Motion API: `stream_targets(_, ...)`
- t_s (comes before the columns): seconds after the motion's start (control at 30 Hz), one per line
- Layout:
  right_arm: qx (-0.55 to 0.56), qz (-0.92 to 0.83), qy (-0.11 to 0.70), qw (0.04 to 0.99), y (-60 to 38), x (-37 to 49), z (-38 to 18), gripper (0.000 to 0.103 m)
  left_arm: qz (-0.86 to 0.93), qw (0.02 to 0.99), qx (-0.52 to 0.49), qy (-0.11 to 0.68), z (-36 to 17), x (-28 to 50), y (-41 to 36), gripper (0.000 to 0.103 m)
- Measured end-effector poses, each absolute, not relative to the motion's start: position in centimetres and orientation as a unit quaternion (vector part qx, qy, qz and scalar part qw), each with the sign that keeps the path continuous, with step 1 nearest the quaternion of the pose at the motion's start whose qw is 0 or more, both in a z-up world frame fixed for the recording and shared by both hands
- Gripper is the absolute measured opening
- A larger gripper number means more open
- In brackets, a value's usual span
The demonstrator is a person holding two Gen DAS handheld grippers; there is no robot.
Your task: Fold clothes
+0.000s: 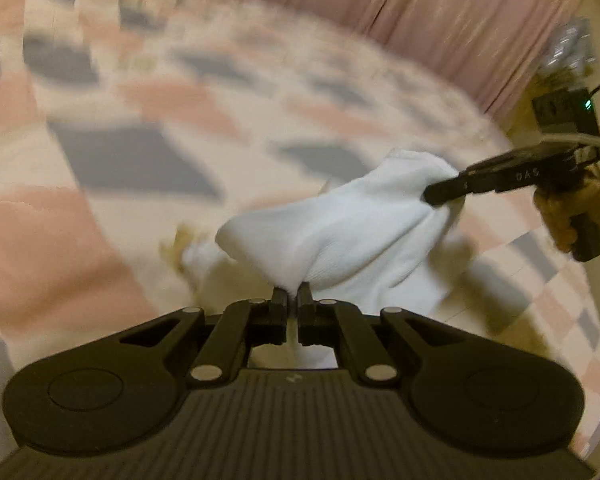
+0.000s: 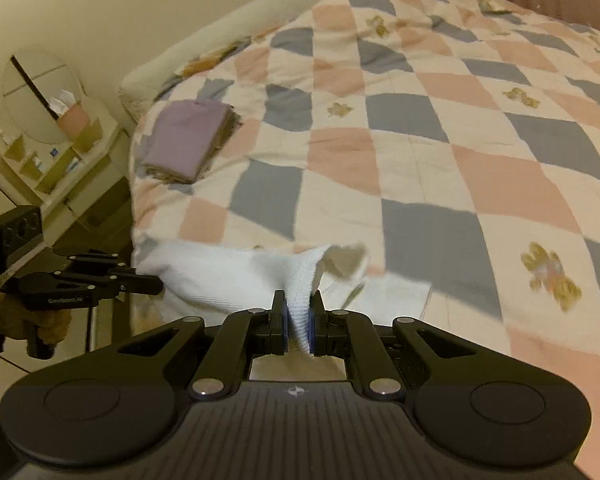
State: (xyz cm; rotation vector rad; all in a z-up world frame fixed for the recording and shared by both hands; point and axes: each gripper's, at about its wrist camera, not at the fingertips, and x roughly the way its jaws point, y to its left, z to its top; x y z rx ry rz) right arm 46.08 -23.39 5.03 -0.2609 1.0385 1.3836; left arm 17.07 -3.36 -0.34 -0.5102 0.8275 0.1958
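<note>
A white knit garment hangs stretched between both grippers just above the checked quilt. My left gripper is shut on one pinched corner of it. From the right, the right gripper clamps the opposite edge. In the right wrist view the right gripper is shut on a bunched ribbed edge of the white garment. There the left gripper bites the cloth's far left end, held by a hand. Part of the cloth lies on the quilt.
A folded stack topped with a purple garment lies at the bed's left edge. A bedside shelf with a round mirror and small boxes stands left of the bed. Pink curtains hang behind the bed. A pillow lies at the head.
</note>
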Motion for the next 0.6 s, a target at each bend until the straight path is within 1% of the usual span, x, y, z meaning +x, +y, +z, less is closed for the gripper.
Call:
stream_targets(0.07, -0.128, 0.595, 0.480, 0.632, -21.6, 47.0, 1.9, 0.011, 0.097, 0.868, -0.256, 0.414, -2.2, 17.9, -2.8, 0.003)
stream_targets(0.13, -0.139, 0.579, 0.506, 0.624, -20.1, 47.7, -1.2, 0.012, 0.103, 0.864, -0.273, 0.411, -2.8, 18.1, -2.2, 0.007)
stream_targets(0.2, -0.145, 0.565, 0.523, 0.621, -19.3, 48.0, -2.9, 0.020, 0.110, 0.856, -0.305, 0.402, -3.0, 18.0, -1.3, 0.017)
stream_targets(0.27, -0.145, 0.558, 0.533, 0.619, -19.0, 48.2, -3.8, 0.028, 0.117, 0.850, -0.340, 0.385, -2.9, 17.6, -0.4, 0.018)
stream_targets(0.3, -0.142, 0.557, 0.535, 0.619, -19.0, 48.3, -3.9, 0.031, 0.117, 0.845, -0.363, 0.375, -2.9, 17.3, 0.2, 0.022)
stream_targets(0.33, -0.137, 0.556, 0.539, 0.618, -19.1, 48.4, -4.0, 0.035, 0.118, 0.840, -0.386, 0.364, -2.8, 17.0, 0.7, 0.024)
stream_targets(0.4, -0.125, 0.553, 0.549, 0.615, -19.3, 48.9, -3.9, 0.036, 0.122, 0.828, -0.424, 0.345, -2.7, 16.6, 1.7, 0.030)
stream_targets(0.47, -0.104, 0.546, 0.558, 0.616, -19.5, 49.4, -3.8, 0.038, 0.128, 0.812, -0.457, 0.338, -3.1, 16.5, 2.5, 0.030)
stream_targets(0.5, -0.090, 0.542, 0.563, 0.617, -19.6, 49.8, -3.7, 0.039, 0.131, 0.805, -0.471, 0.337, -3.3, 16.6, 2.9, 0.028)
stream_targets(0.57, -0.059, 0.534, 0.572, 0.620, -20.0, 50.6, -3.6, 0.044, 0.134, 0.801, -0.467, 0.349, -3.7, 17.1, 3.2, 0.025)
stream_targets(0.6, -0.041, 0.530, 0.577, 0.621, -20.1, 51.0, -3.6, 0.044, 0.133, 0.802, -0.458, 0.358, -3.8, 17.4, 3.2, 0.016)
